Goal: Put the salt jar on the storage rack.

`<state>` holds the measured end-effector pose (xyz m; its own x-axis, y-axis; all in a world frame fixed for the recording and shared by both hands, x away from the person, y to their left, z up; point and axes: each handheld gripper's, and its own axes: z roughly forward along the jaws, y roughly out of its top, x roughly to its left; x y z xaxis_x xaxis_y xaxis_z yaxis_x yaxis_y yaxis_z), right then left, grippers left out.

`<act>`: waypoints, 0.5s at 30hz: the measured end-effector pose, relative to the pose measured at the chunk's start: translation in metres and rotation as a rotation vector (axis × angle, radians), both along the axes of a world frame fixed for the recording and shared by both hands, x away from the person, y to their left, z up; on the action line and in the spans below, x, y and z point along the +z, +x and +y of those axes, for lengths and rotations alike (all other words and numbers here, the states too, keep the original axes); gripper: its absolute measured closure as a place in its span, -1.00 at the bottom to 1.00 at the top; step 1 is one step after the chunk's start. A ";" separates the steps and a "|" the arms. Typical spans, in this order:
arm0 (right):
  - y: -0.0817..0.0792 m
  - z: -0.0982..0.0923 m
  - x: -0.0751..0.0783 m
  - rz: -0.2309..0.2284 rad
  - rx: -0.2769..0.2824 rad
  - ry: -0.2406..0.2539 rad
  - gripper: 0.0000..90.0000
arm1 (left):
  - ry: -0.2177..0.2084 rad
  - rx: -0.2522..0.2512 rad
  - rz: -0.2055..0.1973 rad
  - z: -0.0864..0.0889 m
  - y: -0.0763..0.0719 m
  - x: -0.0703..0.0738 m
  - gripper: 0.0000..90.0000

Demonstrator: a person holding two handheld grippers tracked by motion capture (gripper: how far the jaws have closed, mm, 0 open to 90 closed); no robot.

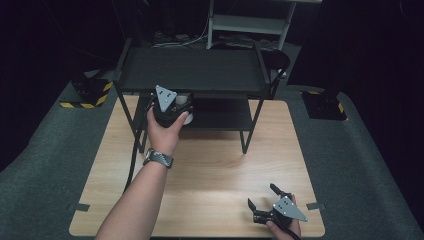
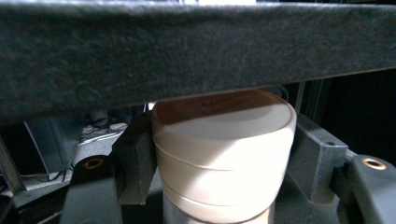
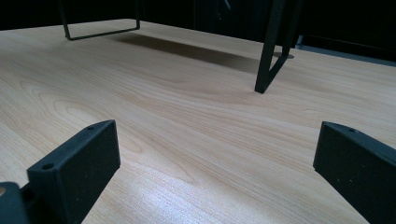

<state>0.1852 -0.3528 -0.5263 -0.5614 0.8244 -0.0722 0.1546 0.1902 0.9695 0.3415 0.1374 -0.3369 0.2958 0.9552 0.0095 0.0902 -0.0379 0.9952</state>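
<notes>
L gripper [image 1: 176, 111] clamps the white jar [image 2: 224, 154] at the black shelf rack's [image 1: 192, 70] lower tier, not yet set down; R gripper [image 1: 266, 200] idles w/ jaws wide over the table [image 1: 210, 175].

Both black grippers, the left gripper [image 1: 172, 111] and right gripper [image 1: 263, 196], carry grey three-cornered plates dotted with screws; blocky pads [image 3: 77, 163] show screw holes; a dark wristwatch [image 1: 158, 158] bands the bare left forearm

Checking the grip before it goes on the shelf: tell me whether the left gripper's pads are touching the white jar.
Touching. In the left gripper view both black pads press against the sides of the white jar, with no gap showing.
</notes>
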 end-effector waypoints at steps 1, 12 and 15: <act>0.000 0.000 0.000 0.000 0.000 0.000 -0.98 | 0.001 0.002 -0.003 -0.001 0.000 -0.001 -0.25; 0.000 0.001 0.000 -0.004 0.001 -0.012 -0.98 | -0.004 -0.022 0.011 0.006 0.001 -0.001 -0.28; 0.000 0.001 0.000 -0.004 0.001 -0.012 -0.98 | -0.003 -0.023 0.009 0.007 0.002 0.000 -0.28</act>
